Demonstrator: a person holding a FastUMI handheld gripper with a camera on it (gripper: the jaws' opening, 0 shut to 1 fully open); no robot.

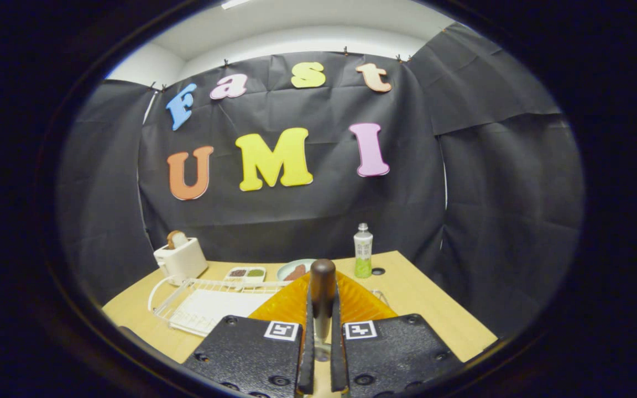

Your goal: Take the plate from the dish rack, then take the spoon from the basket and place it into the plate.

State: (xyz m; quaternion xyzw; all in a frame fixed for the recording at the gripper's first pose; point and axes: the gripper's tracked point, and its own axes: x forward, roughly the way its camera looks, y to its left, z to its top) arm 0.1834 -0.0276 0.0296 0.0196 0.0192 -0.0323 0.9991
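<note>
My gripper (323, 323) is shut on the spoon (323, 276), whose dark brown handle stands upright between the two fingers and rises above their tips. Its metal stem shows lower down in the gap. Just beyond the fingers lies the amber ribbed plate (288, 305) on the wooden table, partly hidden behind the fingers and the spoon. The white wire dish rack (186, 293) stands left of the plate with a white tray inside it. The spoon's bowl is hidden.
A white toaster (181, 260) with bread stands at the table's back left. Behind the plate are a small two-part dish (245, 273) and a pale bowl (295, 271) holding food. A green bottle (363, 251) stands at the back right. Bare table (434, 309) lies right of the fingers.
</note>
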